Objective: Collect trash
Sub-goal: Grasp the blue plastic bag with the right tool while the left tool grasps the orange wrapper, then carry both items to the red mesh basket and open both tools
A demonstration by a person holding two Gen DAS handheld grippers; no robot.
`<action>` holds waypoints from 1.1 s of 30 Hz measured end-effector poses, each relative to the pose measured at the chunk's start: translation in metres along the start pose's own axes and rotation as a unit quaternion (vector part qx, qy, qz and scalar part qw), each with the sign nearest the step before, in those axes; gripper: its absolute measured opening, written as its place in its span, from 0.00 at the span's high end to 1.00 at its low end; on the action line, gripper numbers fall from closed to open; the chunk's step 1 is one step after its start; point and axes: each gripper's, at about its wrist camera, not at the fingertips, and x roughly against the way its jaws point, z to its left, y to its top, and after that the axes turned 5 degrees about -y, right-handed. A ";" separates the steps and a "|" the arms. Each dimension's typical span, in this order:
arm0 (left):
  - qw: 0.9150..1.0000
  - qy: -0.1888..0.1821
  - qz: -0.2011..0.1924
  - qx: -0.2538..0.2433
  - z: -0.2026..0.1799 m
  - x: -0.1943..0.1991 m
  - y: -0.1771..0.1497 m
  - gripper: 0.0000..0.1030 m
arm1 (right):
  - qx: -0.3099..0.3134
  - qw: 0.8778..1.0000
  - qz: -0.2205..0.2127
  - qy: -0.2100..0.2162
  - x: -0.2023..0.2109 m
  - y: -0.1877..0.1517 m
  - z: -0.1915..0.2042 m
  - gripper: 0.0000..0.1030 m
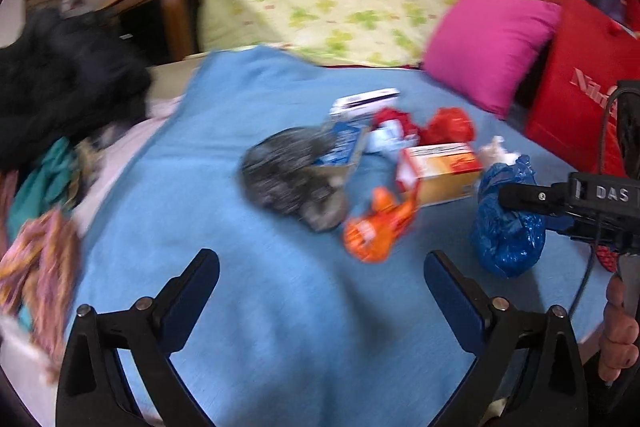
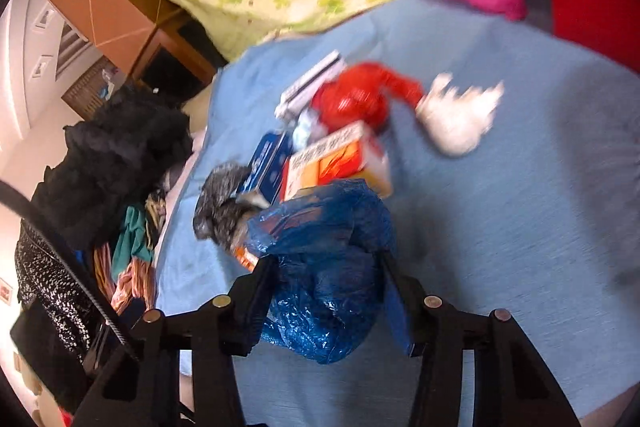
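My right gripper [image 2: 326,281] has its jaws closed around the crumpled blue plastic bag [image 2: 320,267] on the blue bed cover [image 2: 500,227]. My left gripper [image 1: 322,277] hovers with jaws wide open, holding nothing; the orange crumpled wrapper [image 1: 376,227] lies at 1 o'clock from it.

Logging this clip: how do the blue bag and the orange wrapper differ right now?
The blue bag sits between the right tool's fingers; the orange wrapper lies free, ahead of the open left tool. The blue bag is a bulky, bunched lump; the orange wrapper is smaller and flatter. Both are crumpled and rest on the blue blanket.
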 end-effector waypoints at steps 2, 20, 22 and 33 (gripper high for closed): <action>0.999 -0.027 0.013 -0.015 -0.007 -0.015 0.009 0.19 | 0.000 1.000 -0.008 -0.001 0.009 0.003 -0.006 0.48; 0.986 -0.100 0.131 -0.027 -0.032 -0.108 0.020 0.71 | -0.020 0.999 -0.027 0.009 0.036 0.010 -0.037 0.48; 0.986 -0.108 0.127 -0.017 -0.031 -0.108 0.019 0.72 | -0.018 0.999 -0.032 0.010 0.039 0.010 -0.037 0.48; 0.988 -0.137 0.017 -0.074 -0.065 -0.029 0.023 0.72 | 0.038 0.988 -0.140 0.058 0.102 0.006 -0.023 0.48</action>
